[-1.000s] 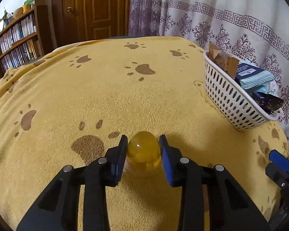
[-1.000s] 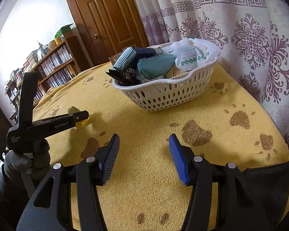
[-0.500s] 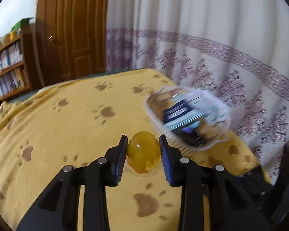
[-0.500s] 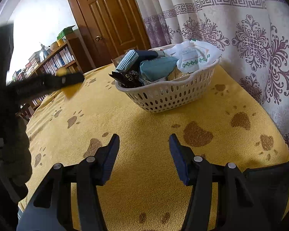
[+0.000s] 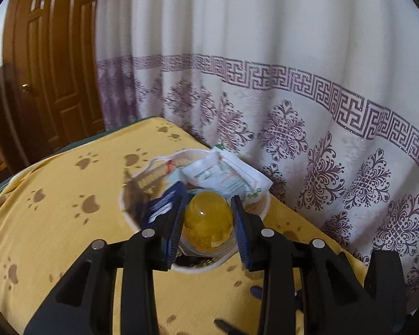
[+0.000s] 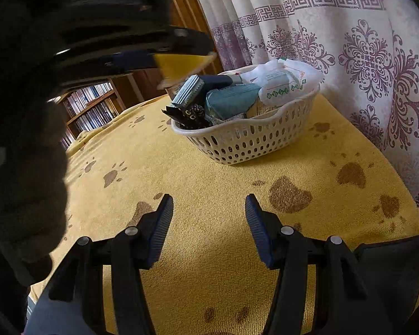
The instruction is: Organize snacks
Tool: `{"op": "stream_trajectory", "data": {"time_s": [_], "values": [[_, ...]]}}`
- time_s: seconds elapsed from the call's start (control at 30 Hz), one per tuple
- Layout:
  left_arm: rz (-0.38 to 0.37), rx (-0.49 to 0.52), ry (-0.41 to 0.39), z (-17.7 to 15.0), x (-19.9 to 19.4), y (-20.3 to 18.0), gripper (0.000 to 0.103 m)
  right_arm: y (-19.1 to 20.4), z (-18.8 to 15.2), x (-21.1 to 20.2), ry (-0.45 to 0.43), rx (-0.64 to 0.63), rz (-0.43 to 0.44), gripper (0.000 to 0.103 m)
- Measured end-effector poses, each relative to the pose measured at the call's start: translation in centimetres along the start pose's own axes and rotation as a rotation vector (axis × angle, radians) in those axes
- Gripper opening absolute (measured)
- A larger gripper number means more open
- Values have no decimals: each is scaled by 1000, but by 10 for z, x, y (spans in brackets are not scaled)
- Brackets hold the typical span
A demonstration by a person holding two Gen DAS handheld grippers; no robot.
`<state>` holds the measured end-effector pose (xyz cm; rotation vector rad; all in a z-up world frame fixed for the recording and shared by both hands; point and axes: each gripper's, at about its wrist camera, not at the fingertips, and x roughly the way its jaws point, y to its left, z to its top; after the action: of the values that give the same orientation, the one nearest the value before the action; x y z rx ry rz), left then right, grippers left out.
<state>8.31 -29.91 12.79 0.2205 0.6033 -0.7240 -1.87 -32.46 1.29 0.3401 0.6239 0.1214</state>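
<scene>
Above the white perforated plastic basket [image 5: 130, 217], left gripper [image 5: 208, 220] clamps a smooth, slippery-looking amber dome-shaped jelly cup [image 5: 208, 217] at its sides; right gripper [image 6: 208, 223] open, empty.

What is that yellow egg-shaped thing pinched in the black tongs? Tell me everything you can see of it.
The yellow jelly cup is a translucent amber dome with a glossy highlight, sitting on a clear, ribbed plastic-looking base. It stands upright, clamped on both sides by the blue pads of the left gripper, which alone touch it. It is held in the air over the near part of the white perforated basket, above the snack packets there. From the right wrist view it shows only as a blurred yellow shape.
</scene>
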Motion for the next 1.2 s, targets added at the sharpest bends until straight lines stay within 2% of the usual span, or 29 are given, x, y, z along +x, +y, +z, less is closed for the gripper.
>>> {"op": "stream_trajectory", "data": {"time_s": [0.1, 0.27, 0.33, 0.57, 0.63, 0.7, 0.8, 0.93, 1.0, 1.1, 1.2], "values": [[-26, 6, 28, 3, 16, -3, 34, -1, 0, 0, 1, 5, 6, 55], [-38, 21, 30, 9, 27, -5, 35, 0, 0, 0, 6, 9, 10, 55], [-35, 6, 35, 10, 29, -3, 42, -1, 0, 0, 7, 10, 10, 55], [-26, -28, 13, 6, 17, 8, 44, 0, 1, 1, 6, 9, 3, 55], [-15, -34, 0, 5, 10, 10, 53, 0, 1, 1, 4, 9, 0, 55], [2, -31, -15, 3, 4, 11, 60, 0, 1, 1, 2, 11, -5, 55], [26, -31, -33, -2, -6, 12, 78, -1, 1, 1, -2, 15, -13, 55], [74, -38, -56, -9, -19, 16, 88, -2, 1, 1, -4, 21, -27, 55], [107, -41, -66, -12, -24, 18, 89, -2, 1, 1, -3, 25, -34, 56], [156, -49, -73, -18, -31, 23, 91, -4, 2, 1, -9, 37, -50, 67], [217, -51, -76, -23, -37, 27, 91, -5, 3, 2, 1, 43, -66, 68]]}}
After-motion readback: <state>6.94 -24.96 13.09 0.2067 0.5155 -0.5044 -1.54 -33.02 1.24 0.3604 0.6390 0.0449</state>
